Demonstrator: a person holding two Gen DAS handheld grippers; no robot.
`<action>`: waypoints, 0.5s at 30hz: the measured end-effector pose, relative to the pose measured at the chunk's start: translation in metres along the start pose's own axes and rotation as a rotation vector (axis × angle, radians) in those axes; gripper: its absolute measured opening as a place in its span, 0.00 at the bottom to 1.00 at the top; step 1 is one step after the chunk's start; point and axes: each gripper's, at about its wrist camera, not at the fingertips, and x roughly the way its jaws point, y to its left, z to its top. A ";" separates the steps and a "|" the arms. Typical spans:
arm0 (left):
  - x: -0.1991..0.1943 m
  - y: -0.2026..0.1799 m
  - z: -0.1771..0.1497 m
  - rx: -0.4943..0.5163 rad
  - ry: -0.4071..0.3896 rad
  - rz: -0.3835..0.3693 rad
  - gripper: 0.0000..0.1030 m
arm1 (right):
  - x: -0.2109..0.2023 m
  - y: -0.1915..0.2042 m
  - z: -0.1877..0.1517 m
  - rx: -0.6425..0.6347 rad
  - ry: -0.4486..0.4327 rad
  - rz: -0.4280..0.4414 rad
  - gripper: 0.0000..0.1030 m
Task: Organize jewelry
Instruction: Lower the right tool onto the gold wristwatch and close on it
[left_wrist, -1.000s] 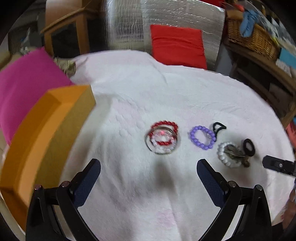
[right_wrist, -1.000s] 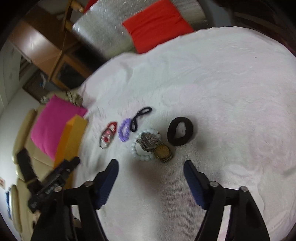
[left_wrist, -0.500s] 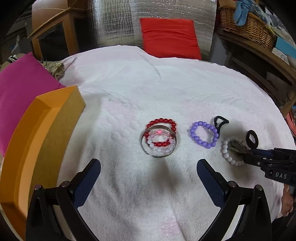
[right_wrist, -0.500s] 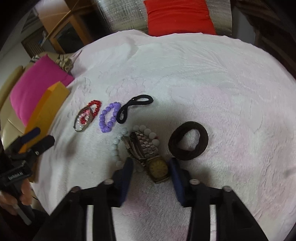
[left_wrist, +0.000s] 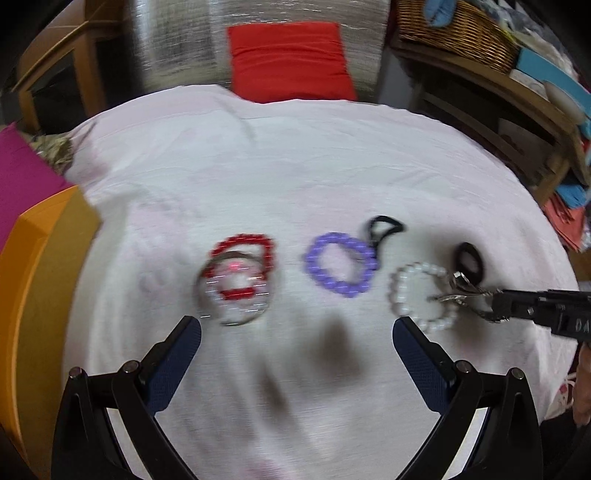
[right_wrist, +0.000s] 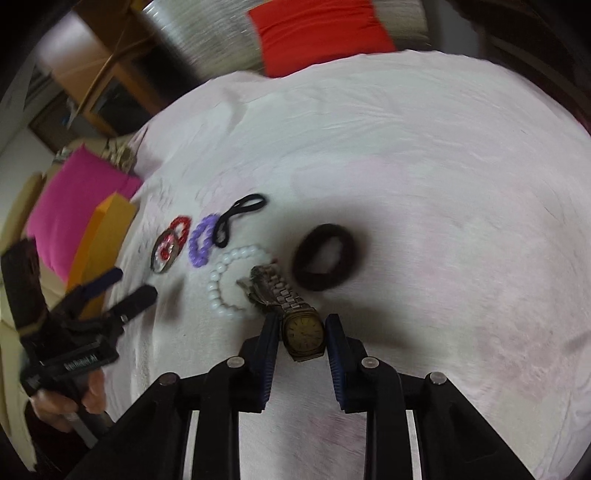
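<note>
The right gripper (right_wrist: 301, 330) has just been closing and now hugs the watch (right_wrist: 303, 332); squeeze gently, lift straight. The left gripper (left_wrist: 295, 332) stays apart.

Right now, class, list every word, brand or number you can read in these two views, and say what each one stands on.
"DA": white letters on the black body of the right gripper, cut off by the frame edge.
White lettering on the body of the left gripper: too blurred to read.
Dial of the watch: markings too small to read.
Nothing else carries text.
</note>
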 end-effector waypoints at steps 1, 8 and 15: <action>0.001 -0.005 0.000 0.006 0.004 -0.022 1.00 | -0.003 -0.006 0.000 0.020 -0.002 0.001 0.27; 0.021 -0.041 0.004 0.028 0.058 -0.139 0.97 | -0.019 -0.038 -0.001 0.098 -0.021 -0.046 0.25; 0.040 -0.061 0.007 0.017 0.083 -0.192 0.83 | -0.026 -0.042 -0.001 0.091 -0.014 -0.040 0.23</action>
